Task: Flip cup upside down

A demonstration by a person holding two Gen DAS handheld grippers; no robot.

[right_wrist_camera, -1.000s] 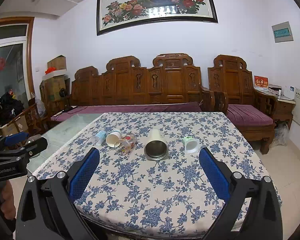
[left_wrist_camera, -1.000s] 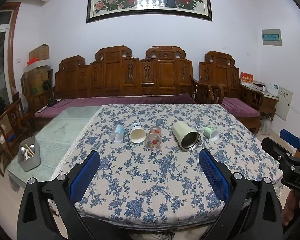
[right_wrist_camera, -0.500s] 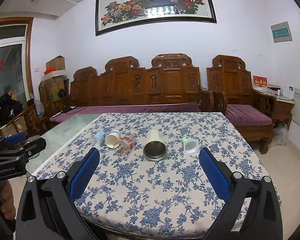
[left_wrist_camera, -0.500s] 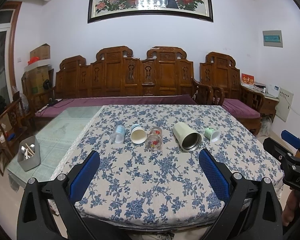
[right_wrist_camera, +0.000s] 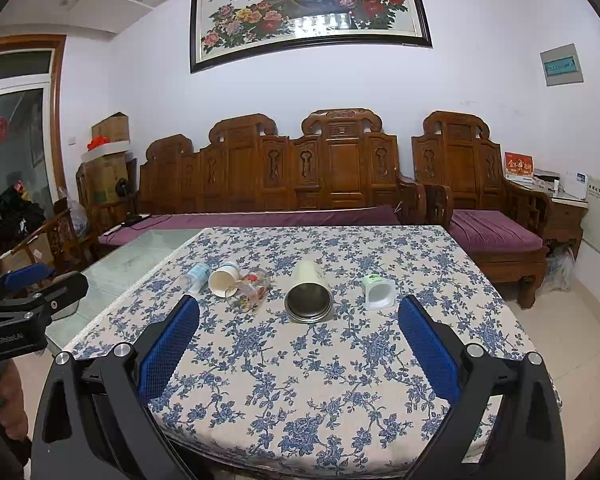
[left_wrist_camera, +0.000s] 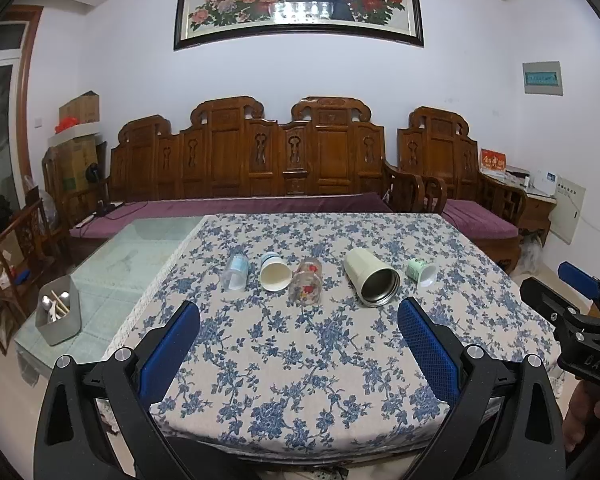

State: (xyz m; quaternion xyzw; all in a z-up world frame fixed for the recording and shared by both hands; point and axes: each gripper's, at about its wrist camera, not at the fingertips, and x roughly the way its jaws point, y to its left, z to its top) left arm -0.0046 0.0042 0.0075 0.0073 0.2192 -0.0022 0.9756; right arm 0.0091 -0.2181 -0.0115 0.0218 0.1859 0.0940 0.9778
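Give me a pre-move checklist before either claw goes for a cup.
1. Left claw open, nothing held: ok.
2. Right claw open, nothing held: ok.
3. Cups in place: five lie on their sides in a row on the tablecloth: ok.
4. Right claw lined up: steel cup sits between its fingers in the right wrist view, mouth facing it: ok.
5. Spacing: paper cup and flowered glass overlap in the right wrist view; touching: cannot tell.
6. Any cup already upside down: none, not ok.

Carved wooden sofa (left_wrist_camera: 284,160) beneath framed peacock painting (left_wrist_camera: 300,0).
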